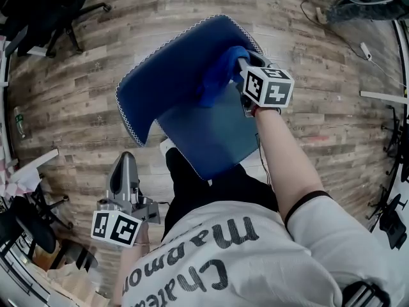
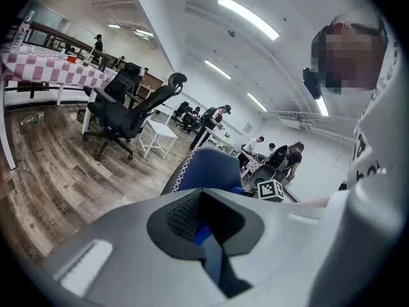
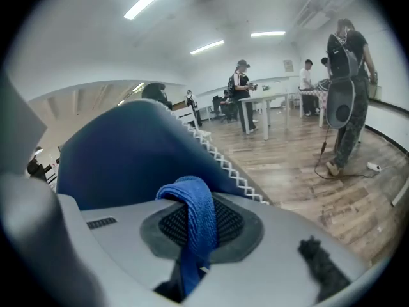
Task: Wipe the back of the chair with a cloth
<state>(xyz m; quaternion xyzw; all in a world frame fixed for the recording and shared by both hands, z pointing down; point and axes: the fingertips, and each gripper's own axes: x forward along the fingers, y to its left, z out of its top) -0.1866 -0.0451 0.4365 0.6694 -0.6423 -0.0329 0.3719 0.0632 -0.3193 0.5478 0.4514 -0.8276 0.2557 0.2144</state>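
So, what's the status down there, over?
Right gripper shut on cloth. Cloth against chair back. Left gripper shut, empty, off the chair. Nothing blocking.

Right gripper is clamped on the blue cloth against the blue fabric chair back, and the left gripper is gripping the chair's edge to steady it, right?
Not quite. The left gripper grips nothing: the head view shows it low beside the person, apart from the blue fabric chair back, jaws together. The rest holds: the right gripper is clamped on the blue cloth against that back.
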